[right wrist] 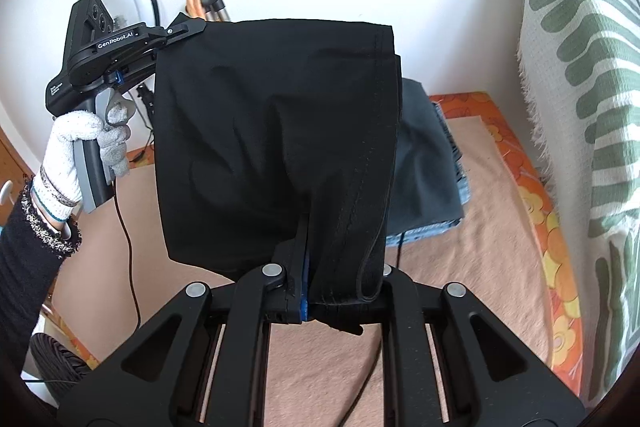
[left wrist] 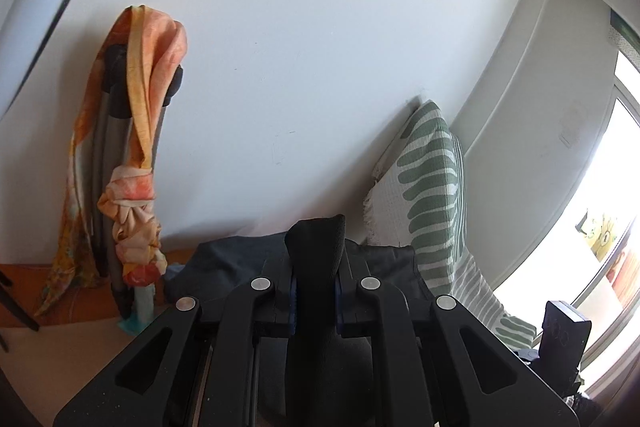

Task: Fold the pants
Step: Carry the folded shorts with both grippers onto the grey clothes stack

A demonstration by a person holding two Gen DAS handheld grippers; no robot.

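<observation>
A plain white wall (left wrist: pixel 320 47) backs the scene, and below it lies a bed covered by a beige blanket (right wrist: pixel 472 267) with an orange flowered edge. We see a green-and-white leaf-patterned cushion (right wrist: pixel 580 87) leaning against the wall at the right, and a small stack of folded clothes, dark grey over denim blue (right wrist: pixel 432 163), already lying on the blanket near the wall.

We hold the black fabric pants (right wrist: pixel 272 131) up in the air between the two tools, clear of the bed, above and in front of that stack. Holding them stretched by two edges seems meant to let the cloth hang flat, so that a fold can be laid cleanly, probably near the stack (our guess).

Our left gripper (right wrist: pixel 192 27), carried by a hand in a white knitted glove (right wrist: pixel 84 147), is clamped on the upper left corner of the pants; in its own view a bunched black tuft stands up between its two nearly closed fingers (left wrist: pixel 292 291). Our right gripper (right wrist: pixel 340 291) is likewise pinched almost together on the hemmed lower edge of the cloth, which drapes over one side.

Left of the bed, an orange and yellow scarf (left wrist: pixel 136 147) hangs over a folded stand.
</observation>
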